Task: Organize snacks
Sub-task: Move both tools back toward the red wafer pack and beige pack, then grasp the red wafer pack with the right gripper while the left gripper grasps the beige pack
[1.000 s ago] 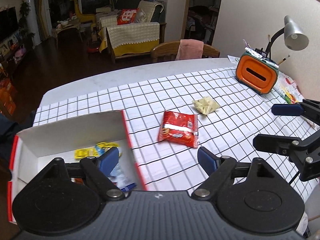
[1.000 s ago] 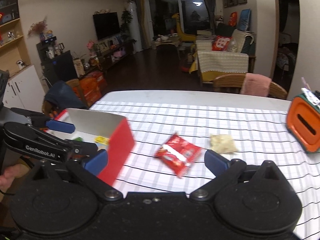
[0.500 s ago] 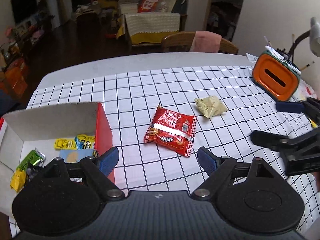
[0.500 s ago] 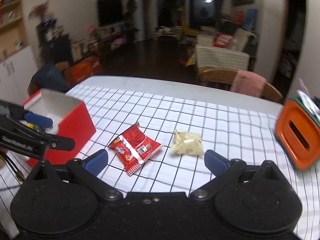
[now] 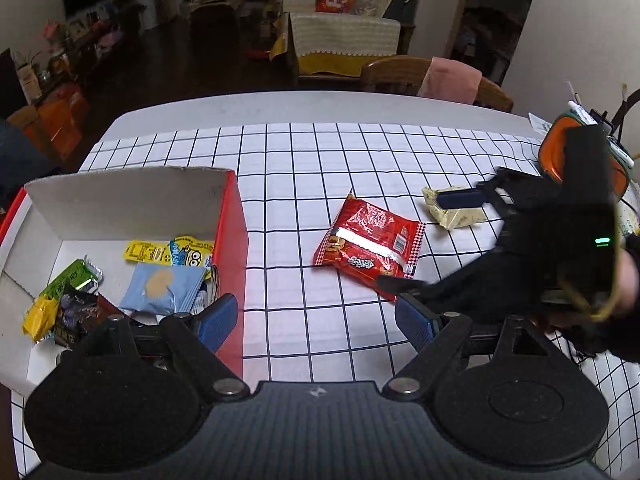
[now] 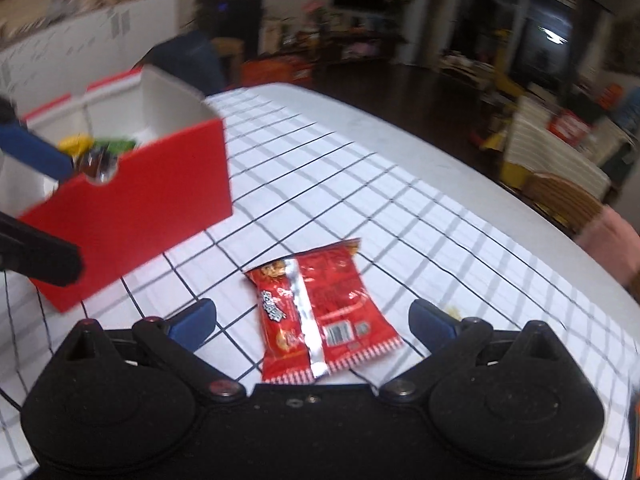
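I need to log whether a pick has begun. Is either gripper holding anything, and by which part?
Nothing is held. The right gripper stands open around the red snack packet, not pressing it; the left gripper is open over bare tablecloth.

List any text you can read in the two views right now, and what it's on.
No text reads clearly.
red snack packet: white brand lettering and a barcode, too blurred.
yellow wrapper in the red box: print too small.
dark wrapper: lettering illegible.
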`<state>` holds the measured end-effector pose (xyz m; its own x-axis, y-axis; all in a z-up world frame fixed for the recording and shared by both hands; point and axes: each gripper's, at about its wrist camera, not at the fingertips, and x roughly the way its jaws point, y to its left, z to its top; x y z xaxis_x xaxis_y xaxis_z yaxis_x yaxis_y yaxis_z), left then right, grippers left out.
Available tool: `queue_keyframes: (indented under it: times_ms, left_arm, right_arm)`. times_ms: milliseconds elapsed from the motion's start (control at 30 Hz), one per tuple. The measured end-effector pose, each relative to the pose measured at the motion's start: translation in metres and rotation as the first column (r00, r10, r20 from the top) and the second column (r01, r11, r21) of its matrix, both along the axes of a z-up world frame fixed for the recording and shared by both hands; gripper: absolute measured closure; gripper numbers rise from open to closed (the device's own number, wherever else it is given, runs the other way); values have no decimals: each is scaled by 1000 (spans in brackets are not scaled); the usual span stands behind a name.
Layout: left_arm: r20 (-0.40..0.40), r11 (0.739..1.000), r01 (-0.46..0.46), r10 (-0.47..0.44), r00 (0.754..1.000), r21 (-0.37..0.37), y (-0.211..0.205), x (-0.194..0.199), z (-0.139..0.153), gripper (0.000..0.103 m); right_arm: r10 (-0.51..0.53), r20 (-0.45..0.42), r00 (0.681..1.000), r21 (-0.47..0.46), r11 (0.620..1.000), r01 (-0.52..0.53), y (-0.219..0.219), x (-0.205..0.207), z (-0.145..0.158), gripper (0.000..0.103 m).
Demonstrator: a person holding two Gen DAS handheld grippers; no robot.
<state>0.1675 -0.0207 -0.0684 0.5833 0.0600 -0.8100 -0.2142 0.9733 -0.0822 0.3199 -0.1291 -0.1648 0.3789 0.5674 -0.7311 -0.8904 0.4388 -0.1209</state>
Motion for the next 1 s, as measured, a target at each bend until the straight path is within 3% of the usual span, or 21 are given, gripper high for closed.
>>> queue_keyframes:
  times_ms: [100,300,500,733,1000]
  left_arm:
    - [-4,1000,-8,8,1000,-2,0,1,-2,17]
    - [-18,1000,-8,8,1000,-1,-1,7,-7,17]
    - [-27,1000,-8,8,1000,7,-2,11,-10,17]
    - [-23,1000,4,-3,1000,24,-3,16,-9,17]
    - [-13,995,93,-93,996,28,-18,34,-4,17]
  right_arm:
    - [50,15,999,-37,998,-49,15,9,-14,0]
    - [76,-44,996,-63,995,-79,29,26,-35,0]
    - [93,-49,994,-84,992,-97,38,32,-49,8]
    - [53,-126,991,-27,998,-57,31,40,-48,32]
    - [-5,-174,985,28,1000,10,-1,26,-33,32]
